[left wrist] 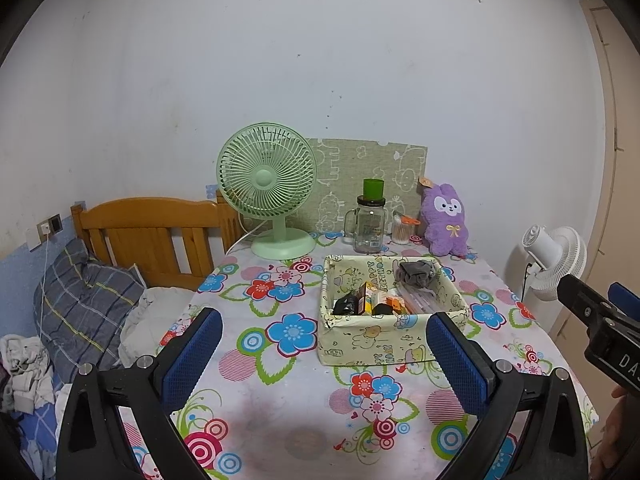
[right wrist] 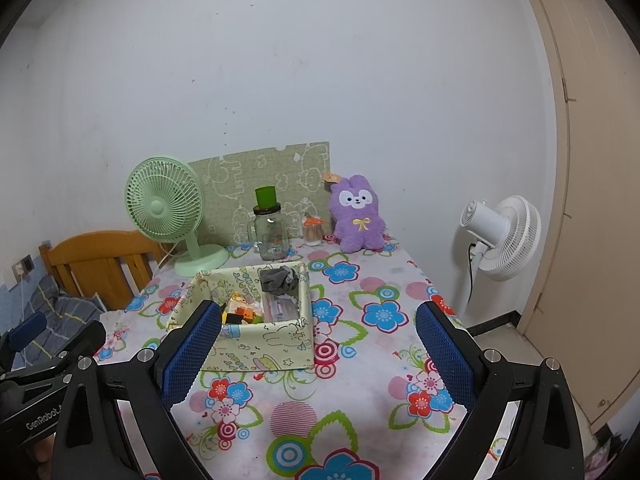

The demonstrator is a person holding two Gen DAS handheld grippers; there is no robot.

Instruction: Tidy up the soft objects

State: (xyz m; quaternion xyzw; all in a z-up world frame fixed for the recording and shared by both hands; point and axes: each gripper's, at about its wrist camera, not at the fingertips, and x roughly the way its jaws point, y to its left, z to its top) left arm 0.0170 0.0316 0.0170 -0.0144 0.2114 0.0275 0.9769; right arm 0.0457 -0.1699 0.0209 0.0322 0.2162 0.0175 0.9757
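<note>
A purple plush rabbit (left wrist: 445, 220) (right wrist: 359, 218) sits upright at the back right of the flowered table. A yellow fabric bin (left wrist: 384, 342) (right wrist: 264, 342) stands mid-table with a grey bundled cloth (left wrist: 416, 273) (right wrist: 279, 279) in its far corner, beside small boxes and packets. My left gripper (left wrist: 324, 356) is open and empty, hovering in front of the bin. My right gripper (right wrist: 318, 350) is open too, holding nothing, with its left finger overlapping the bin's near left corner in view. Each gripper shows at the edge of the other's view.
A green desk fan (left wrist: 268, 184), a glass jar (left wrist: 370, 222) with a green cup on top and a swab holder (left wrist: 402, 230) line the back. A white floor fan (right wrist: 500, 238) stands right of the table. A wooden bed (left wrist: 152, 236) with pillows lies left.
</note>
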